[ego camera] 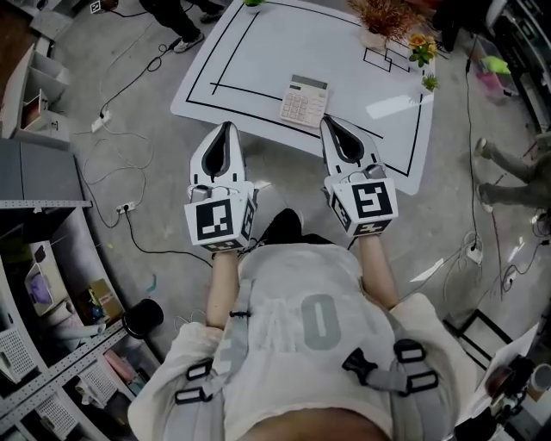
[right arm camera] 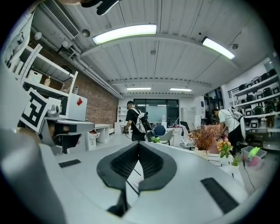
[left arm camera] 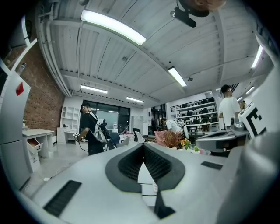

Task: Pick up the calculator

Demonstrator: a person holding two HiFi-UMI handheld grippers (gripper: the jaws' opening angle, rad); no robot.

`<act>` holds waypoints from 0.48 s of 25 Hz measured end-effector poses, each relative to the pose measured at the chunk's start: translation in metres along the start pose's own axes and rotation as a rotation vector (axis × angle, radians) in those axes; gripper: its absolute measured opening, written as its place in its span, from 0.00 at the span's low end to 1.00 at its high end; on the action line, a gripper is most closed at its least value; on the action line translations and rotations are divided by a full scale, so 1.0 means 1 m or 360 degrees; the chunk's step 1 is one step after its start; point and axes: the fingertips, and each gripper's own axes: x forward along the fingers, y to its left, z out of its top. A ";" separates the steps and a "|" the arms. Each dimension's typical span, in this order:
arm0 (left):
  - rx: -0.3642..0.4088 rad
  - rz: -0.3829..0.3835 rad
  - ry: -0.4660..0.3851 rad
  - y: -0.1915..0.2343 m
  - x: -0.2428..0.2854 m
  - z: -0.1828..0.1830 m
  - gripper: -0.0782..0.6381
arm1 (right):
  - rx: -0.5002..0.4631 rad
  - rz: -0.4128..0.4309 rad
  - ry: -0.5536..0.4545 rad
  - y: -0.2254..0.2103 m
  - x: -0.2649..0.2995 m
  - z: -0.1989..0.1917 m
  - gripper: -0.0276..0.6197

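A white calculator (ego camera: pixel 303 101) with a dark screen lies flat near the front edge of the white table (ego camera: pixel 258 52), which is marked with black tape lines. My left gripper (ego camera: pixel 225 127) hovers just short of that edge, to the left of the calculator, with its jaws together and nothing between them. My right gripper (ego camera: pixel 330 123) is at the edge just right of the calculator, also shut and empty. In the left gripper view the left gripper (left arm camera: pixel 143 146) has its pads meeting at the tip. The right gripper (right arm camera: pixel 138 144) shows the same in the right gripper view.
Potted dried plants (ego camera: pixel 387 17) and small flowers (ego camera: pixel 422 47) stand at the table's far right corner. Cables (ego camera: pixel 129 172) trail over the floor at left, beside shelving (ego camera: pixel 34 284). A person with a backpack (right arm camera: pixel 136 120) stands beyond the table.
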 end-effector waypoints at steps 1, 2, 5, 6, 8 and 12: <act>0.0001 -0.0004 -0.0001 -0.001 0.003 0.001 0.14 | 0.0006 -0.0006 -0.0003 -0.003 0.001 0.000 0.05; 0.0002 -0.0006 -0.0001 -0.001 0.005 0.002 0.14 | 0.0011 -0.0011 -0.0005 -0.005 0.002 0.000 0.05; -0.0005 -0.0006 -0.0014 0.000 0.011 0.003 0.14 | 0.0022 -0.0010 -0.0019 -0.007 0.005 0.001 0.05; -0.0009 -0.0004 -0.0016 0.001 0.012 0.003 0.14 | 0.0022 -0.0007 -0.0024 -0.007 0.005 0.001 0.05; -0.0011 -0.0003 -0.0017 0.000 0.014 0.003 0.14 | 0.0018 -0.0005 -0.0033 -0.007 0.006 0.001 0.05; -0.0009 -0.0019 -0.0042 0.001 0.023 0.009 0.14 | 0.0016 -0.0011 -0.0041 -0.009 0.014 0.002 0.05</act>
